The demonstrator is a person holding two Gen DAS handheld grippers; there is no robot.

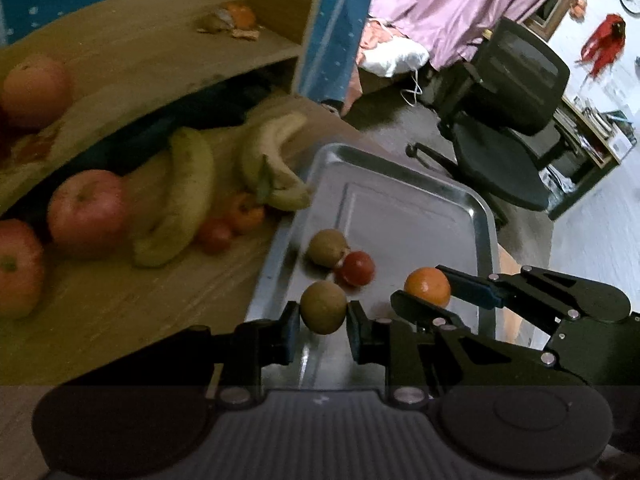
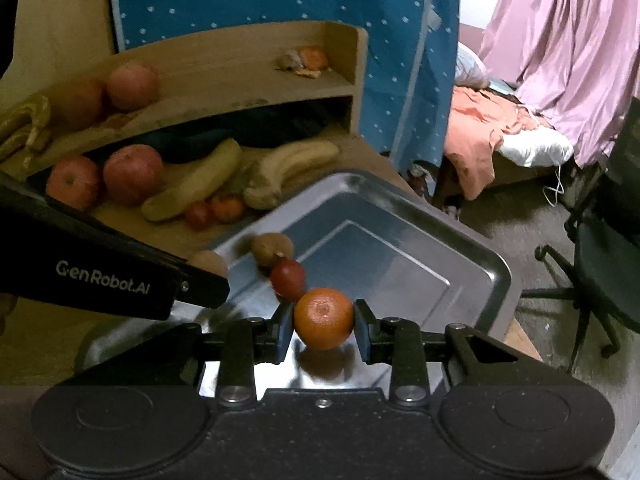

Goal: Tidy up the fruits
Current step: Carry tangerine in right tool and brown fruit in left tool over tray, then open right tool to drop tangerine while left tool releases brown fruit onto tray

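Kiwi (image 1: 323, 307) between left jaws, orange (image 2: 324, 318) between right jaws, contact unclear.

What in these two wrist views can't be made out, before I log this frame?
- Left wrist view: whether the kiwi between the left gripper pads is touching the tray; the gripper body hides its underside.
- Right wrist view: the same kiwi is mostly hidden behind the left gripper's finger.
- Both views: the scraps on the shelf are too small and blurred to identify.
- Both views: the dark items under the shelf are in shadow.
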